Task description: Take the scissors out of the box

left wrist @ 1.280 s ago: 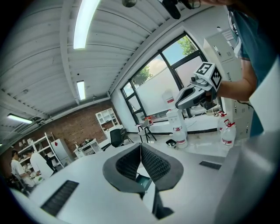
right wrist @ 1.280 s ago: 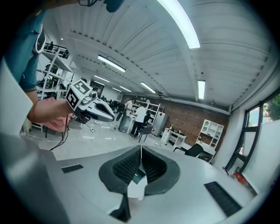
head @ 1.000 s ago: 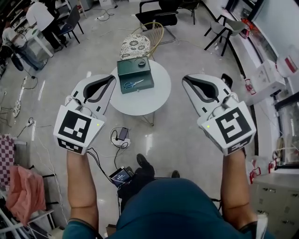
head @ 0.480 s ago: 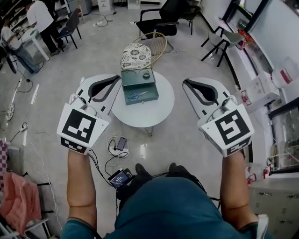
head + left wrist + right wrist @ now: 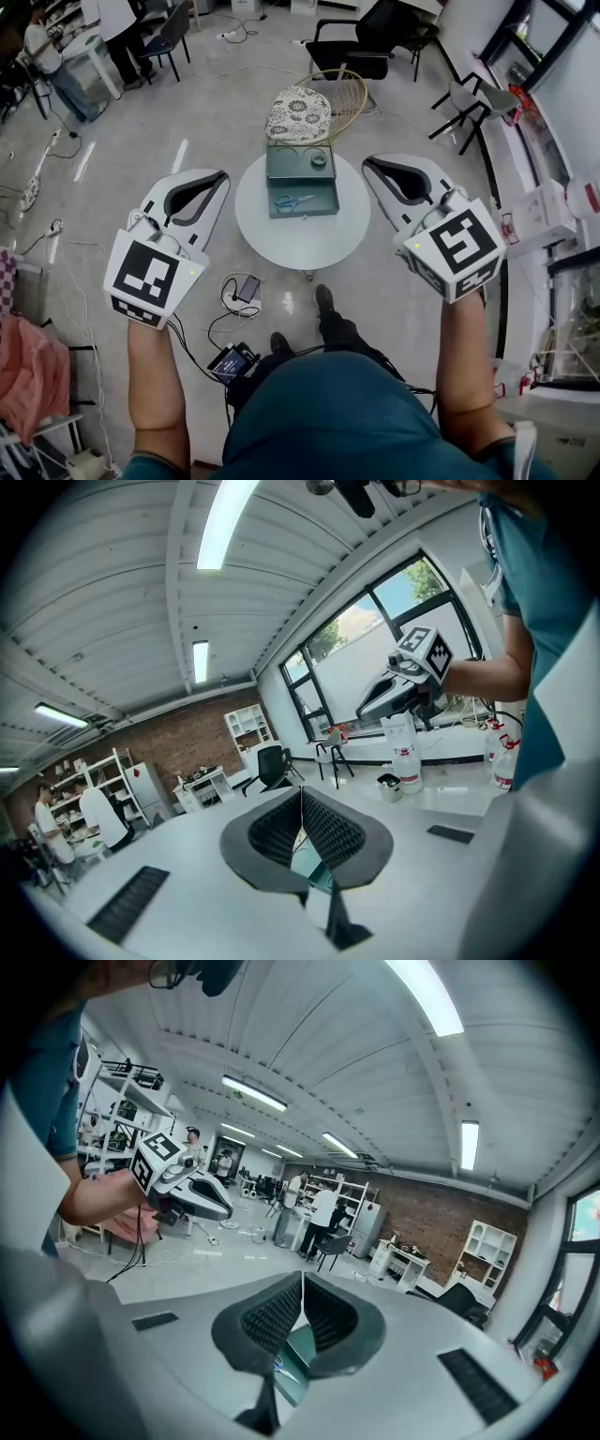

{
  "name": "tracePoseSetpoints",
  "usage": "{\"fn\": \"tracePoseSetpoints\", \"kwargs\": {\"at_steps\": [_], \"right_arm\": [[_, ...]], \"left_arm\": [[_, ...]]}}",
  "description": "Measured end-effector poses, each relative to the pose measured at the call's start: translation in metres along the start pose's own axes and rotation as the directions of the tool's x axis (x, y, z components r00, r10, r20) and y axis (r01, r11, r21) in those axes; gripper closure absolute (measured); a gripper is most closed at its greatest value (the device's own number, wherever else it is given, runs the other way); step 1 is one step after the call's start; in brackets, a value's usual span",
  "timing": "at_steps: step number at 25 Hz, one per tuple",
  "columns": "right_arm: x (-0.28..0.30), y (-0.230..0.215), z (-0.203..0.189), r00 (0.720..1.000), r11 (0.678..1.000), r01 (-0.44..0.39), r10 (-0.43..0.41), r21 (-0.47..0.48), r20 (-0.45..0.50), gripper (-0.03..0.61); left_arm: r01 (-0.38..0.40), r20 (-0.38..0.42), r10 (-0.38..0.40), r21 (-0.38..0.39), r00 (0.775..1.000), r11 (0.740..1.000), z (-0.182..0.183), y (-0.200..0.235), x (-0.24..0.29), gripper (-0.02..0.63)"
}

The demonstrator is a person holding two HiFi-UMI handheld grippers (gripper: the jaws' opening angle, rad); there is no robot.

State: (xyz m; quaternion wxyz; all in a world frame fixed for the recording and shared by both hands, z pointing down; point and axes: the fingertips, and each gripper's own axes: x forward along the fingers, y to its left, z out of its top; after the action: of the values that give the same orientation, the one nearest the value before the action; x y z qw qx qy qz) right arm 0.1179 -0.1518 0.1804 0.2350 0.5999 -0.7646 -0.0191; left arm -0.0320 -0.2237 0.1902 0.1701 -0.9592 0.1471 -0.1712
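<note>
The left gripper is held up in the air at the left of the head view, its marker cube toward the person. Its jaws are closed tip to tip with nothing clamped between them, and it touches nothing. Past its tips stands a round white table. At the far edge of the tabletop sits a dark green box, lying open. The scissors, with blue handles, lie inside the near half of the box. Behind the table's far edge stands a wire chair with a patterned cushion. The right gripper hangs at the right of the table, also pressed closed at the tips, gripping nothing and clear of the box.

The left gripper view confirms the closed left gripper: the ribbed pads meet along a line, and only a sliver of the green box shows through the loop beneath. It also catches the right gripper side-on before the windows, in the person's hand. The right gripper view shows the right gripper closed the same way. Through its loop both the box and the scissors can be seen, and the left gripper shows at the left.
</note>
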Motion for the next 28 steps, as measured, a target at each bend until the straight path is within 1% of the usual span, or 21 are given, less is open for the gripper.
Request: {"fn": "tracePoseSetpoints", "kwargs": {"at_steps": [6, 10, 14, 18, 28], "right_arm": [[0.054, -0.025, -0.016, 0.995, 0.995, -0.097, 0.097, 0.012, 0.020, 0.541], [0.082, -0.039, -0.029, 0.986, 0.986, -0.167, 0.167, 0.016, 0.022, 0.541], [0.111, -0.059, -0.042, 0.978, 0.978, -0.210, 0.210, 0.015, 0.012, 0.541], [0.137, -0.068, -0.054, 0.968, 0.968, -0.252, 0.252, 0.017, 0.001, 0.541], [0.200, -0.072, -0.088, 0.939, 0.940, -0.341, 0.342, 0.019, -0.045, 0.541]], "left_arm": [[-0.067, -0.051, 0.065, -0.039, 0.997, 0.997, -0.014, 0.024, 0.016, 0.592], [-0.109, -0.108, 0.102, -0.059, 0.989, 0.992, -0.024, 0.034, 0.033, 0.592], [-0.122, -0.140, 0.110, -0.081, 0.984, 0.989, -0.031, 0.043, 0.058, 0.592], [-0.147, -0.175, 0.126, -0.111, 0.976, 0.983, -0.044, 0.050, 0.071, 0.592], [-0.173, -0.248, 0.125, -0.183, 0.961, 0.968, -0.085, 0.057, 0.097, 0.592]]}}
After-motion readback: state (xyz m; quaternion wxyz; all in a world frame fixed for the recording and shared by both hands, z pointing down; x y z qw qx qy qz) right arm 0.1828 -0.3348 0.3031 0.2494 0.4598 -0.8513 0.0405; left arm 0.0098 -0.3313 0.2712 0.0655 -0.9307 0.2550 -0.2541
